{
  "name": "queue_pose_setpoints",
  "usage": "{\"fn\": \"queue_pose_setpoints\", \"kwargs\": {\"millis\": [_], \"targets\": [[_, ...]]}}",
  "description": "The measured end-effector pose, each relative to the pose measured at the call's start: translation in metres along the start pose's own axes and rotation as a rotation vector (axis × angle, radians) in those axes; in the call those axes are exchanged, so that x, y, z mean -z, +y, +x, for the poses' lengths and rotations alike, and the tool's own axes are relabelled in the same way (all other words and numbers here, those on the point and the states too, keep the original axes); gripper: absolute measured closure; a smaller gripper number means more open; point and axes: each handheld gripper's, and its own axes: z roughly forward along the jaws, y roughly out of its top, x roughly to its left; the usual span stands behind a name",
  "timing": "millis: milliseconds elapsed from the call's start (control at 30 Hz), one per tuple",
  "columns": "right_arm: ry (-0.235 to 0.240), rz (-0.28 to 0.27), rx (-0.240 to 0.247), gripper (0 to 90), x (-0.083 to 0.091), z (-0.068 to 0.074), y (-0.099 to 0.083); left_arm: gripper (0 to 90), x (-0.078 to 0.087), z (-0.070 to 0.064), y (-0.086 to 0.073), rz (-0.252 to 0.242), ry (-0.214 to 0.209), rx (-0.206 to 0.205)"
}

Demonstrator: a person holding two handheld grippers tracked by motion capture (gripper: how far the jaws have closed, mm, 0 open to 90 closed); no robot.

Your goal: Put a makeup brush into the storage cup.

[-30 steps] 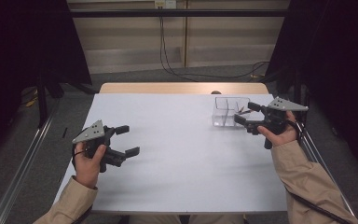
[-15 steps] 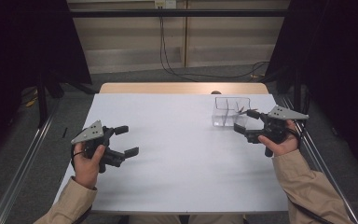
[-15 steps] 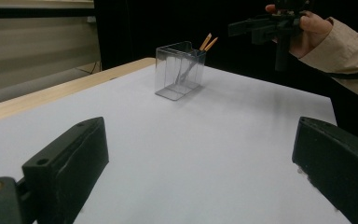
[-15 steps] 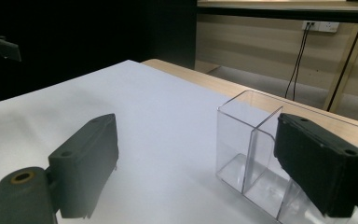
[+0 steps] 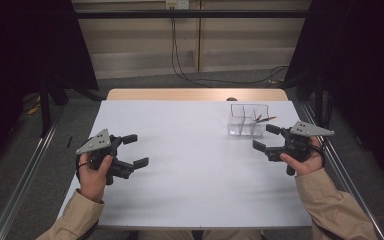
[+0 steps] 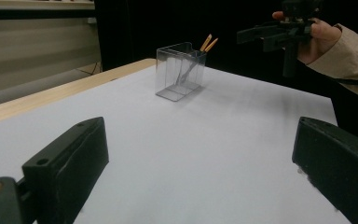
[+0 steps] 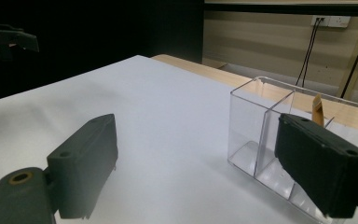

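Observation:
A clear plastic box [image 5: 246, 121] with divided compartments stands at the far right of the white table [image 5: 195, 180]. Thin wooden sticks [image 5: 265, 119] with orange tips lean in its right compartment. My right gripper [image 5: 264, 137] is open and empty, just in front of and right of the box, jaws pointing left. In the right gripper view, the box [image 7: 261, 135] sits close behind the right jaw. My left gripper [image 5: 136, 149] is held open and empty over the table's left side. The left gripper view has the box [image 6: 179, 72] and sticks [image 6: 208, 43] far ahead, with the right gripper [image 6: 265, 36] beyond.
A wooden strip [image 5: 195, 94] runs along the table's far edge. Metal rails [image 5: 22, 175] flank the table on both sides. Cables [image 5: 190, 75] lie on the floor behind, under a wall socket. Dark curtains close in on both sides.
My right gripper has drawn back from the box toward the near edge, staying open. The left gripper has barely moved.

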Motion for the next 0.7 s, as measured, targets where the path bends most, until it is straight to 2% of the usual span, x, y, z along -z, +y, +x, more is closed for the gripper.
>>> {"fn": "queue_pose_setpoints", "kwargs": {"millis": [700], "targets": [[0.022, 0.011, -0.003, 12.3, 0.010, 0.007, -0.012, 3.3, 0.001, -0.001, 0.000, -0.002, 0.002, -0.001]]}}
